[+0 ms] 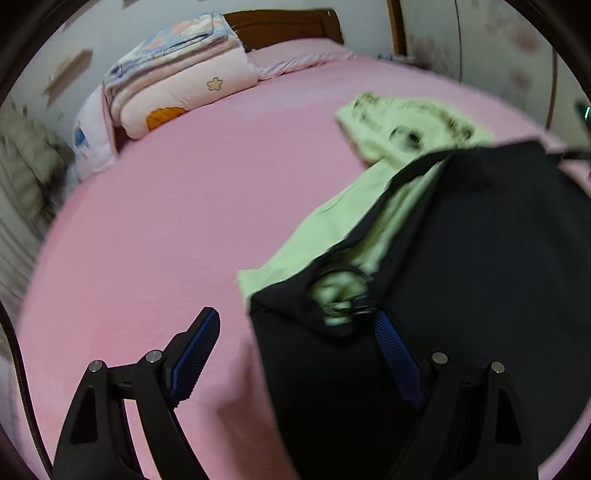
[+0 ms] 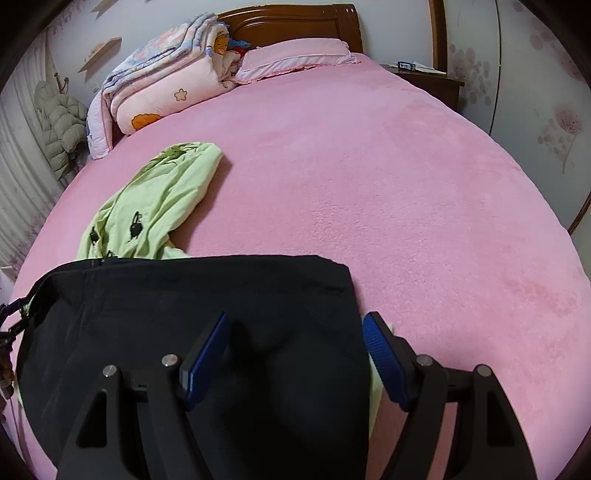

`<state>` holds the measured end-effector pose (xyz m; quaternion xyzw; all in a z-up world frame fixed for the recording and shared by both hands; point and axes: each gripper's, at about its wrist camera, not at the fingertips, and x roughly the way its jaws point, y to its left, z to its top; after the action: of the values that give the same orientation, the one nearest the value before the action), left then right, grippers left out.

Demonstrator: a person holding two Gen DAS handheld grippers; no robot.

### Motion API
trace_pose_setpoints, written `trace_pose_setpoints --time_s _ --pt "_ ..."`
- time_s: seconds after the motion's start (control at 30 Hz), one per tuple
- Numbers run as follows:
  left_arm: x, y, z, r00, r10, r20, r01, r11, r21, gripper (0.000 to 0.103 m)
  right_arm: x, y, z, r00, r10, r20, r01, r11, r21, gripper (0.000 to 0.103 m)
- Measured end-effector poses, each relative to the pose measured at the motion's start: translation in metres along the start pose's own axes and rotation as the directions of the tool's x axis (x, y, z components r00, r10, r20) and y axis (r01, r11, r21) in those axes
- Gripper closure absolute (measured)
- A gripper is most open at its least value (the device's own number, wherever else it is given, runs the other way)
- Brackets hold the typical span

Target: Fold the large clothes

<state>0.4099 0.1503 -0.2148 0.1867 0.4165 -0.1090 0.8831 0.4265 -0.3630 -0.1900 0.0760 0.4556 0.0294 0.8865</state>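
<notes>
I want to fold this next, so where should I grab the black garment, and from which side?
Grip the black garment at its far right corner, coming in from the bare pink bedspread on the right. That corner lies flat and exposed; the left edge overlaps the green garment.

The jacket (image 2: 192, 332) lay on the bed (image 2: 406, 184), near its front edge. Its hood (image 2: 155, 199) stuck out behind it, toward the far end. A folded quilt (image 2: 162, 88) sat at the far left corner of the bed, with a pillow (image 2: 295, 55) to its right, both before the headboard (image 2: 295, 22). The right gripper (image 2: 295, 358) hung over the jacket's right edge, and the left gripper (image 1: 295, 354) hung over its left edge
</notes>
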Motion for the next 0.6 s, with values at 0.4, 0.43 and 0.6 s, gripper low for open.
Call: trace_pose_setpoints --time_s 0.4,0.43,0.6 --pt "0.065 0.007 0.057 0.995 -0.028 -0.092 0.014 0.99 -0.143 0.088 0.032 -0.009 0.008 0.998 0.048 -0.047 -0.042 0.992 0.116 0.032" --pt "0.065 0.01 0.06 0.995 -0.038 -0.093 0.02 0.983 -0.183 0.088 0.033 -0.009 0.008 0.998 0.04 -0.049 -0.034 0.993 0.116 0.052" --pt "0.077 0.031 0.061 0.982 -0.145 -0.118 0.084 0.907 -0.414 0.088 0.018 -0.015 0.009 1.0 -0.01 0.018 0.007 0.985 0.172 0.087"
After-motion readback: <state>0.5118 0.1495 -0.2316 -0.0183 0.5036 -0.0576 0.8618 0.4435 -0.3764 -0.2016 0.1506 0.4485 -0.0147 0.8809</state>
